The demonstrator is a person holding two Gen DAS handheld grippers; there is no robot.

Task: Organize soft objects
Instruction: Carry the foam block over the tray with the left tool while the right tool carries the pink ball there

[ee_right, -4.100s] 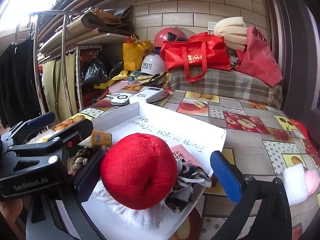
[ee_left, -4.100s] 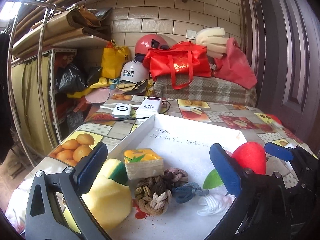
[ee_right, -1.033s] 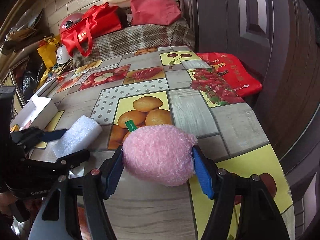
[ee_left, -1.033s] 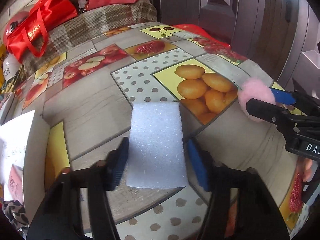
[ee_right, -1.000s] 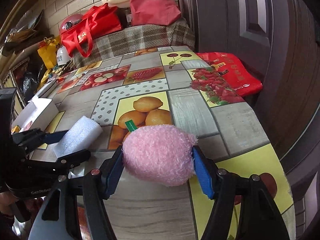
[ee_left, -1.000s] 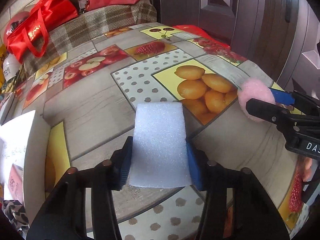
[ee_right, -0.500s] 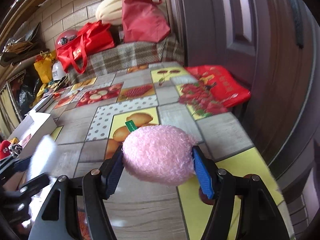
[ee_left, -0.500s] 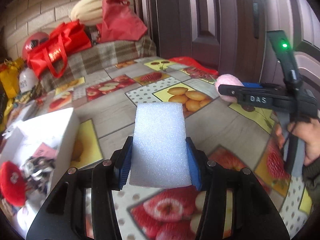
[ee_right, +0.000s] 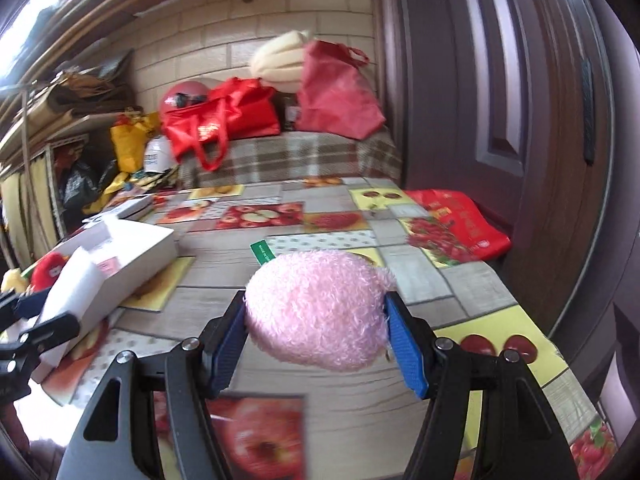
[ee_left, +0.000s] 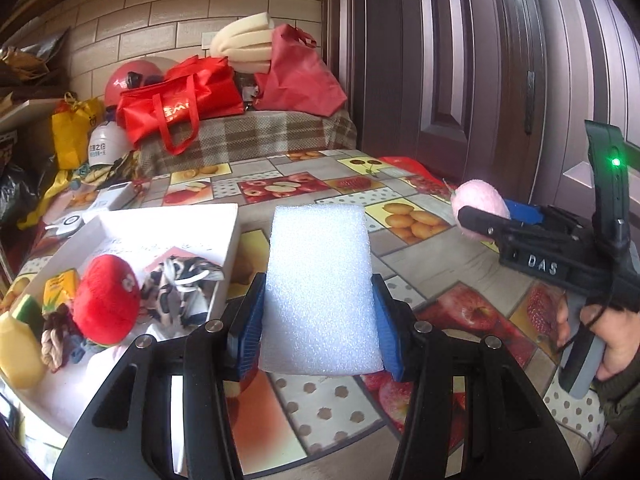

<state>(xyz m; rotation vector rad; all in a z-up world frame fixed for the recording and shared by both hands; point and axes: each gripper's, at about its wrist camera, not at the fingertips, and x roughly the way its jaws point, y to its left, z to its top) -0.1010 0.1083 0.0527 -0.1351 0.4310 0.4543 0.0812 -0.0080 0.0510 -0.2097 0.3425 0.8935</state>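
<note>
white foam block (ee_left: 320,292) is clamped between the blue pads of the left gripper (ee_left: 318,316), upright and clear of the table (ee_left: 448,264). this view also shows the white tray (ee_left: 168,220) to the left, holding a red plush (ee_left: 106,300), a rope knot (ee_left: 54,338) and a yellow sponge (ee_left: 18,350). judgement: the block is held off the table for transfer into that tray. at right, a hand (ee_left: 612,340) carries the right gripper (ee_left: 486,216).

right wrist view: the right gripper (ee_right: 316,328) is closed on a pink plush ball (ee_right: 316,310), pads pressing both flanks, the ball clear of the table. only this view shows the green label (ee_right: 262,251) on the ball and a red bag (ee_right: 452,224) at the table edge; the tray contents are mostly hidden here.
</note>
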